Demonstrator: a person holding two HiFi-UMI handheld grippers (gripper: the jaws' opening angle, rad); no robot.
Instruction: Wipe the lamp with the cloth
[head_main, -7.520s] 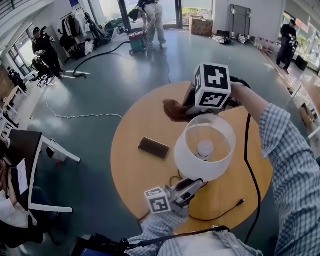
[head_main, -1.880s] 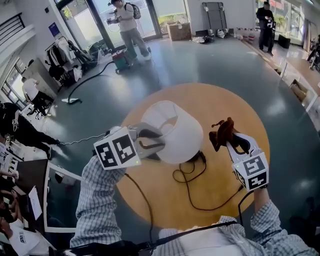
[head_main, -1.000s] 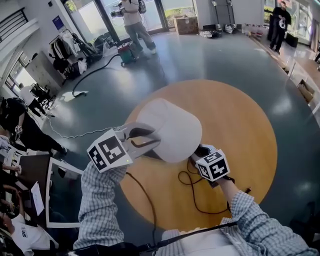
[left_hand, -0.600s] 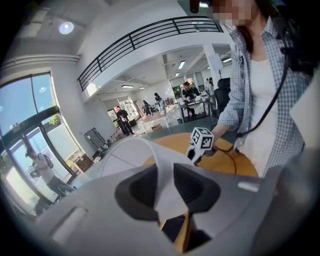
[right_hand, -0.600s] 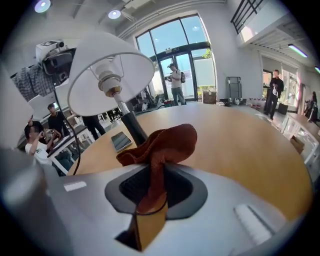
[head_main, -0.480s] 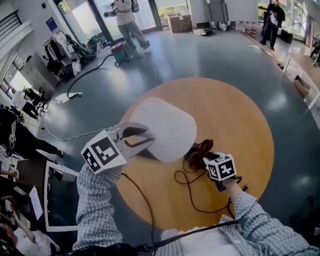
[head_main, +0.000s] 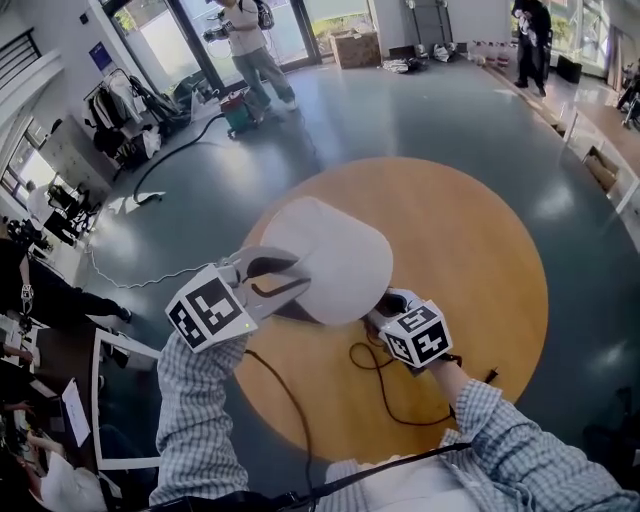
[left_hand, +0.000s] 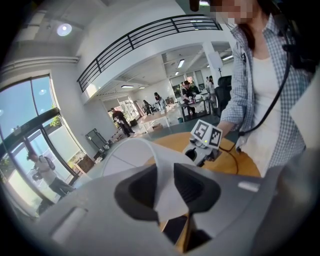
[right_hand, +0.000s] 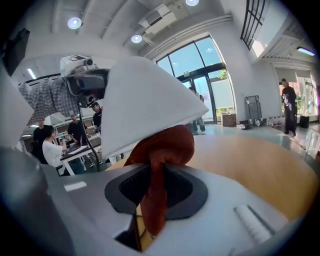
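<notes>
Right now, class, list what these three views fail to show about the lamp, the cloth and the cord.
Lamp base and bulb: head view, covered by the lampshade; neither gripper view shows them.
Cloth: head view, hidden beneath the right hand-held gripper.
Cord: head view, its lamp end runs under the lampshade; its far end is too small to identify.
Table beneath the left hand-held gripper: left gripper view, blocked by the gripper's own body.

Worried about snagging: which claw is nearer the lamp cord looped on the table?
Right. The right claw, clamping the cloth, sits right beside the lamp cord; the left claw grips the lampshade rim, on the shade's far side.
</notes>
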